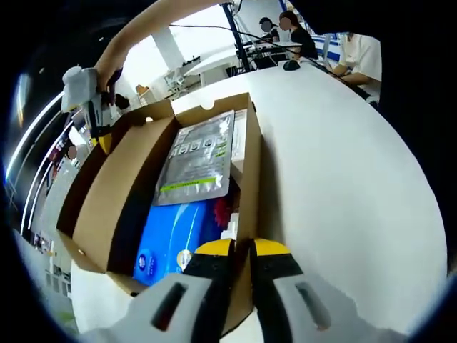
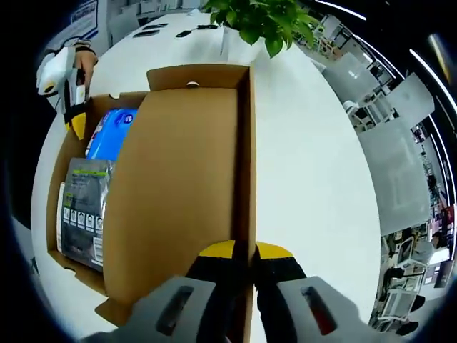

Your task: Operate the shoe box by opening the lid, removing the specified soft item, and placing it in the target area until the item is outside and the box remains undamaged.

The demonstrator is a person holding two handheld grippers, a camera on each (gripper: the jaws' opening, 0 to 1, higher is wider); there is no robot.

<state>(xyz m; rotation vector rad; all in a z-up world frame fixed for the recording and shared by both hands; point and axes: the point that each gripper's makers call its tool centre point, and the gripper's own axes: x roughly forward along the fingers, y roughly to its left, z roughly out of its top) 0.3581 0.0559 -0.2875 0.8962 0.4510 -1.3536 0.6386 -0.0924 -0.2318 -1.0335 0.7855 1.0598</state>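
Note:
An open cardboard shoe box (image 1: 247,168) stands on a white table. Its lid (image 1: 114,193) is raised upright along the far side. Inside lie a silver-grey pouch (image 1: 200,157), a blue soft pack (image 1: 171,239) and a bit of something red (image 1: 221,211). My left gripper (image 1: 241,249) is shut on the box's near wall. My right gripper (image 1: 104,140), held by a hand, pinches the lid's edge. In the right gripper view the lid (image 2: 186,186) is seen from inside, with my right gripper (image 2: 243,251) shut on its rim; the blue pack (image 2: 111,132), the pouch (image 2: 86,207) and my left gripper (image 2: 77,125) lie beyond.
The white table (image 1: 335,179) stretches wide beside the box. A green plant (image 2: 264,21) stands at its far end. People sit at desks (image 1: 285,43) in the background, with chairs and other tables around.

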